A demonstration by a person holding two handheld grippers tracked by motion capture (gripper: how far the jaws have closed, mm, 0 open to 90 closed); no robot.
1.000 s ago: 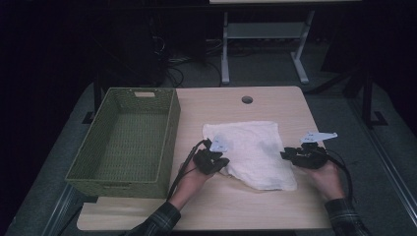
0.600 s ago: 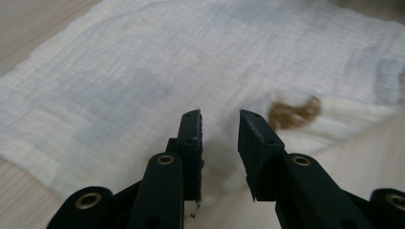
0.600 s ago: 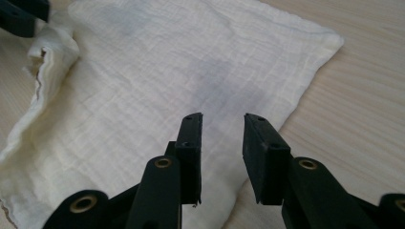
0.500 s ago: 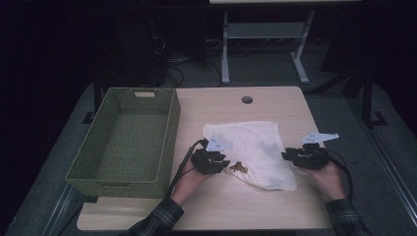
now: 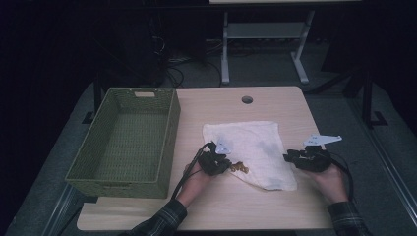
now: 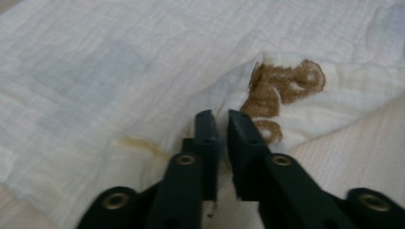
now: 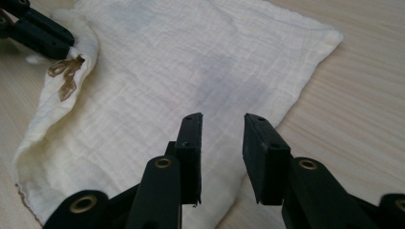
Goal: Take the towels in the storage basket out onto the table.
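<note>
At the near edge of the table (image 5: 246, 211), my left claw (image 6: 220, 114) has just been closing and now pinches a fold of the white cloth (image 5: 248, 147) beside its brown stain (image 6: 282, 88), likely to lift that corner. My right claw (image 7: 222, 119) stands partly open over the opposite edge, cloth beneath. Farther left waits the green basket (image 5: 169, 123).

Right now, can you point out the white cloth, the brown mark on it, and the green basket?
white cloth (image 5: 255, 142), high view, on its flat middle.
brown mark (image 6: 282, 88), left gripper view, on the folded-up edge of the cloth.
green basket (image 5: 169, 147), high view, on its right wall.
</note>
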